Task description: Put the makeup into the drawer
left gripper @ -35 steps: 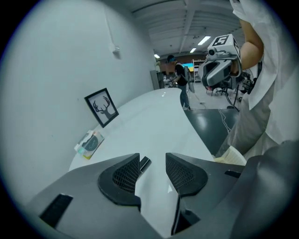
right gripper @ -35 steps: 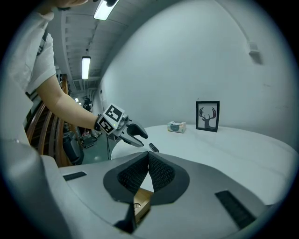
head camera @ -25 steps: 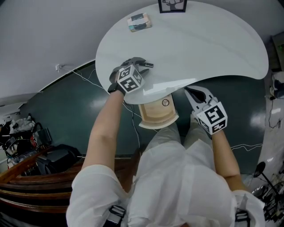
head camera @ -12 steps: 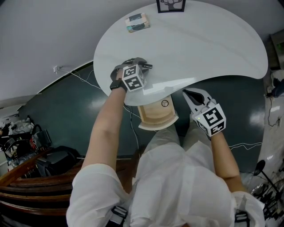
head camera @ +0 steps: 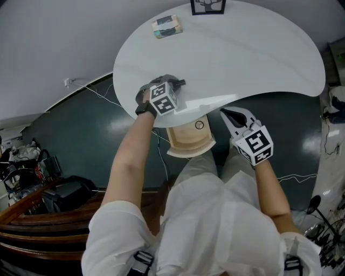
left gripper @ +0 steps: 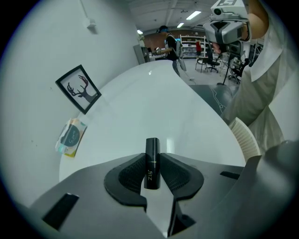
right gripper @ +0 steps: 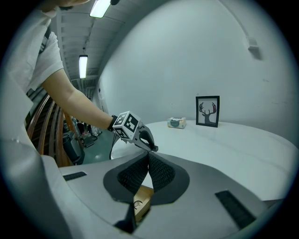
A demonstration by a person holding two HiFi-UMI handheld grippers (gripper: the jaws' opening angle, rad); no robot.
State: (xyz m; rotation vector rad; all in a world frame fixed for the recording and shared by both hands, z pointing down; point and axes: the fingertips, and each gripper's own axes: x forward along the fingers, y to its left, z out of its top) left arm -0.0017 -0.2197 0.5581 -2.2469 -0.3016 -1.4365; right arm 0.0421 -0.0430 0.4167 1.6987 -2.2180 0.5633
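The left gripper (head camera: 178, 84) is at the near left part of the white table (head camera: 259, 54). Its jaws are closing on a black lipstick (left gripper: 152, 162), and the pads touch both of its sides. The tube's far end sticks out past the jaw tips. Nothing lies just beside it on the tabletop. A tissue pack (head camera: 166, 27) and a framed deer picture (head camera: 207, 6) sit well apart at the far edge. The wooden drawer (head camera: 190, 139) hangs open under the table's near edge, between the two arms. The right gripper (right gripper: 148, 161) is clenched and empty, just right of the drawer. A cable (head camera: 161, 156) trails over the dark floor below.
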